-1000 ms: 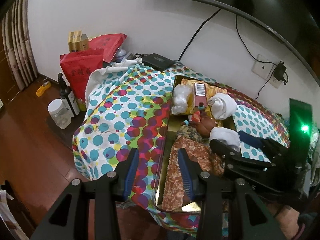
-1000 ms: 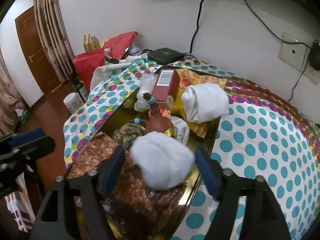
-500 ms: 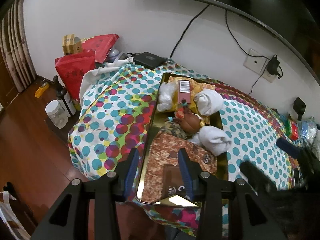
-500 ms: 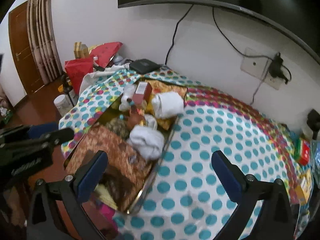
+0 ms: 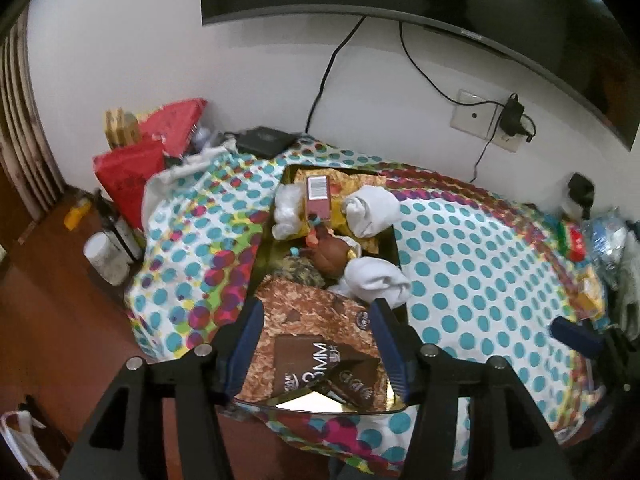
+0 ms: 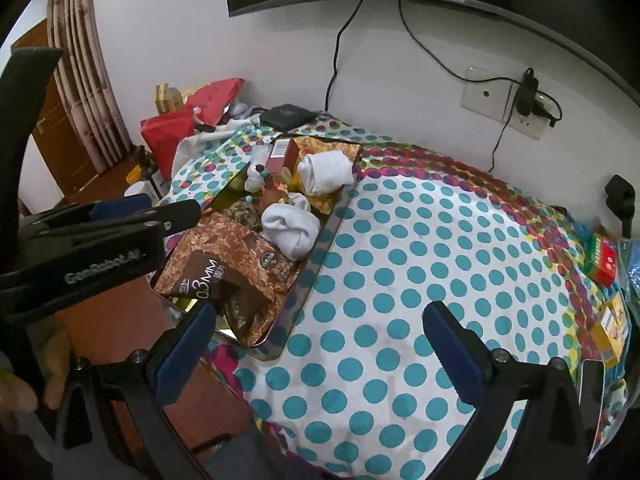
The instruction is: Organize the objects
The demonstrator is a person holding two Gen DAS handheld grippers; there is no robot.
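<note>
A gold tray on the spotted tablecloth holds a brown snack packet, two rolled white socks, a red box and a brown doll head. My left gripper hovers over the tray's near end. Its jaws are opening and nothing is pressed between them. My right gripper stands wide open above bare cloth to the right of the tray. It holds nothing. The near sock lies loose in the tray.
Red bags, a bottle and a jar stand on the floor at the left. A black box sits at the table's back. Small boxes and a phone line the right edge. Cables hang from a wall screen.
My right gripper let go of the white sock, opened wide and drew back to the right. The left gripper pulled back and up from the tray, and its jaws widened.
</note>
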